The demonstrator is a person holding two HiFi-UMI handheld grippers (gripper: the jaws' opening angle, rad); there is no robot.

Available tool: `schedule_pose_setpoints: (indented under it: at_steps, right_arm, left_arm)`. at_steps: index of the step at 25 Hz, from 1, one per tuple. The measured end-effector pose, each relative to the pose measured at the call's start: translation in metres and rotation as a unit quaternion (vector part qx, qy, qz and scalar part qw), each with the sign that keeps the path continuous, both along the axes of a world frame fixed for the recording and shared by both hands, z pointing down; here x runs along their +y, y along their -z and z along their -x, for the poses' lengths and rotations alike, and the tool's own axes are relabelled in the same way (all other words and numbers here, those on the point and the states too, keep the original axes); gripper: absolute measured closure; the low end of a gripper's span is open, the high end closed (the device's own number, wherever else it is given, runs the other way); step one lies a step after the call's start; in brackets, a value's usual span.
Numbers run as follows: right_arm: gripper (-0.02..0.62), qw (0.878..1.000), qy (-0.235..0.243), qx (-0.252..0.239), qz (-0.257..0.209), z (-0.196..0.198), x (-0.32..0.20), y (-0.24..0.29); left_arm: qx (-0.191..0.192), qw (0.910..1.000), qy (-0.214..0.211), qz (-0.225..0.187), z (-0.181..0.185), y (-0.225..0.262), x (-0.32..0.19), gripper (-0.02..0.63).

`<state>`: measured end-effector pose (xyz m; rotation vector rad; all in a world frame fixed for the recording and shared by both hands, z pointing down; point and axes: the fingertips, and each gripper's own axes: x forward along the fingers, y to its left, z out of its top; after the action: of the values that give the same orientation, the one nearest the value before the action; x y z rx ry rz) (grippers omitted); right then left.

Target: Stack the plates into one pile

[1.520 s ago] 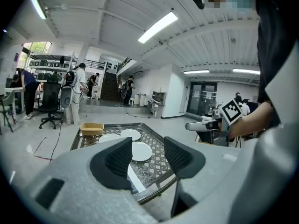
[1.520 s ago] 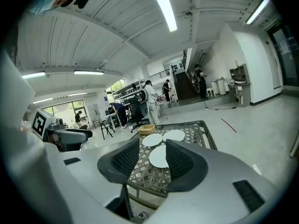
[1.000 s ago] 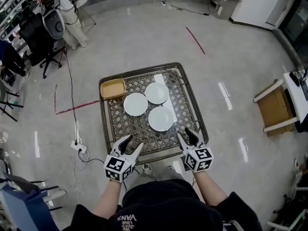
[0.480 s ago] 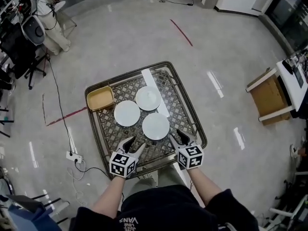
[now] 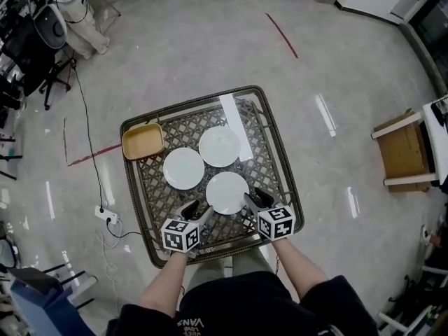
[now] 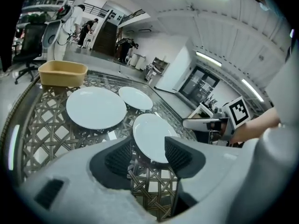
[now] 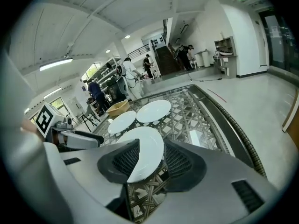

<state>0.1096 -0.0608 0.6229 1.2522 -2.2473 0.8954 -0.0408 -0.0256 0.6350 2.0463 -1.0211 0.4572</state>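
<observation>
Three white plates lie flat on a lattice table (image 5: 140, 201). The nearest plate (image 5: 227, 192) (image 6: 152, 133) (image 7: 145, 138) is towards the front, with a second plate (image 5: 183, 167) (image 6: 96, 107) to its far left and a third plate (image 5: 219, 145) (image 6: 135, 98) behind it. My left gripper (image 5: 198, 210) (image 6: 148, 154) is open, its tips just short of the nearest plate's front left rim. My right gripper (image 5: 253, 199) (image 7: 148, 161) is open at that plate's front right rim. Neither holds anything.
A tan basket (image 5: 143, 141) (image 6: 62, 73) sits at the table's far left corner. A white strip (image 5: 234, 117) lies along the far right side. The table has a raised rim (image 5: 283, 180). Cables and a power strip (image 5: 106, 214) lie on the floor to the left.
Both grippers have come down and forward from over the table's front edge to either side of the nearest plate. The plates have not moved.
</observation>
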Motion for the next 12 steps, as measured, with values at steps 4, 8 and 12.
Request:
schedule_pose_setpoints:
  at_steps: [4, 8, 12]
  right_arm:
    - [0.434, 1.000, 0.010, -0.005, 0.028, 0.003, -0.006, -0.020]
    - [0.425, 0.999, 0.020, -0.005, 0.049, 0.006, -0.009, -0.032]
    - [0.425, 0.997, 0.028, -0.005, 0.070, 0.009, -0.011, -0.042]
  left_arm:
    - [0.005, 0.9992, 0.026, 0.030, -0.005, -0.014, -0.006, 0.393]
    - [0.007, 0.9978, 0.039, 0.052, -0.012, -0.025, -0.009, 0.393]
    - [0.002, 0.9966, 0.041, 0.071, -0.016, -0.035, -0.010, 0.393]
